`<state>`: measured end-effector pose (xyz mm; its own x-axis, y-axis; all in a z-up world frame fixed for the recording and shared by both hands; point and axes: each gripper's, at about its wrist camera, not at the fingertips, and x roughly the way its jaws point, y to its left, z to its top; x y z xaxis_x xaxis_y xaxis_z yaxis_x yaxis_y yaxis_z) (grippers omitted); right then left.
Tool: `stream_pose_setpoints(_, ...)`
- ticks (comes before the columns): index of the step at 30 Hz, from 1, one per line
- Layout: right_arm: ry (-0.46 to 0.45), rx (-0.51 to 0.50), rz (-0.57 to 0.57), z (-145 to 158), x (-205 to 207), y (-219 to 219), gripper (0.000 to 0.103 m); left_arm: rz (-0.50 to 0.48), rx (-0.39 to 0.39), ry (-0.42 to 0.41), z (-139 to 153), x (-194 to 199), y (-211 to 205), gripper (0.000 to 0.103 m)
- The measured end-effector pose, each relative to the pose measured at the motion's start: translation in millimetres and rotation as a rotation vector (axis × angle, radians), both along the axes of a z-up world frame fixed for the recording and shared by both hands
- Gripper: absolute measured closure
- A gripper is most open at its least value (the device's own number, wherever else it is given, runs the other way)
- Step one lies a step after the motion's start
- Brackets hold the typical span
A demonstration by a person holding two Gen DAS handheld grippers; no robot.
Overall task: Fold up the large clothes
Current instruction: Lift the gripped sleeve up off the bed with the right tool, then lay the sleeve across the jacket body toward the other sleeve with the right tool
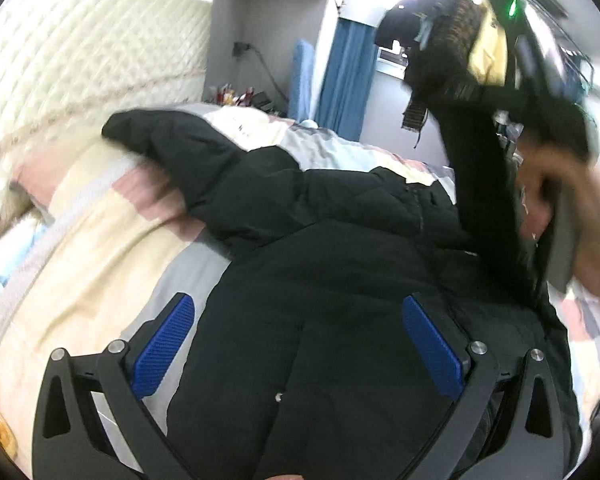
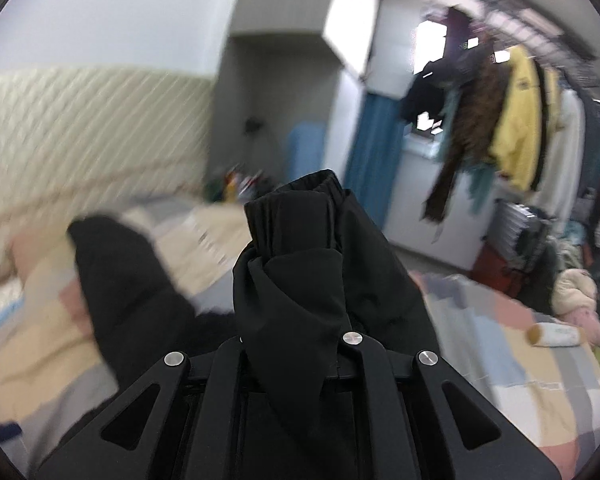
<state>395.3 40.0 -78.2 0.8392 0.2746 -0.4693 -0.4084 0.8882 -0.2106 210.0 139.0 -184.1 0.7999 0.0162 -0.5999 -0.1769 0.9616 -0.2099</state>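
A large black padded jacket (image 1: 340, 248) lies spread on the bed. Its left sleeve (image 1: 168, 140) stretches toward the headboard and also shows in the right wrist view (image 2: 116, 272). My left gripper (image 1: 300, 344) is open and empty, its blue pads (image 1: 164, 344) hovering over the jacket's body. My right gripper (image 2: 296, 320) is shut on the jacket's right sleeve (image 2: 300, 248), whose cuff (image 2: 296, 192) sticks up past the hidden fingers. In the left wrist view that sleeve (image 1: 480, 184) is lifted off the bed by the right hand (image 1: 572, 208).
The bed has a patchwork cover (image 1: 112, 240) and a quilted cream headboard (image 1: 80, 64). A rack of hanging clothes (image 2: 512, 120) stands at the right, with blue curtains (image 2: 372, 152) behind. A tube-shaped bottle (image 2: 556, 336) lies on the bed's right side.
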Motion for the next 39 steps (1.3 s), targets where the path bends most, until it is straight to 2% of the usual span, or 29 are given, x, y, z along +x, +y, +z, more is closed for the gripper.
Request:
stream_pose_setpoints(3,0.059,-0.023,0.033,-45,1,25,0.095,0.039,0.039,0.024,-8,5,6,0.0)
stream_pose_setpoints(9,0.186,-0.08,0.059,-129,11,44,0.095,0.052,-0.039,0.048,-21,12,22,0.0)
stream_pose_setpoints(12,0.241,-0.101,0.063,-162,15,45,0.095,0.058,-0.048,0.067,-27,16,23,0.0)
stream_pose_setpoints(15,0.281,-0.098,0.057,-176,22,45,0.094,0.052,-0.05,0.082,-33,20,22,0.0)
stream_pose_setpoints(21,0.294,-0.113,0.065,-172,19,44,0.094,0.049,-0.047,0.097,-37,24,20,0.0)
stream_pose_setpoints(22,0.298,-0.118,0.068,-170,16,44,0.091,0.047,-0.055,0.099,-38,24,20,0.0)
stream_pose_setpoints(27,0.343,-0.117,0.108,-153,-5,33,0.064,0.034,-0.072,0.105,-38,25,20,0.0)
stream_pose_setpoints(29,0.338,-0.102,0.129,-145,-19,24,0.036,0.027,-0.061,0.096,-35,23,17,0.0)
stream_pose_setpoints(30,0.327,-0.093,0.14,-140,-26,19,0.033,0.022,-0.055,0.093,-34,22,15,0.0)
stream_pose_setpoints(35,0.287,-0.04,0.153,-112,-58,-16,0.033,-0.005,-0.019,0.079,-26,17,2,0.0)
stream_pose_setpoints(39,0.239,0.004,0.095,-96,-69,-61,0.033,-0.033,0.015,0.061,-19,12,-12,0.0)
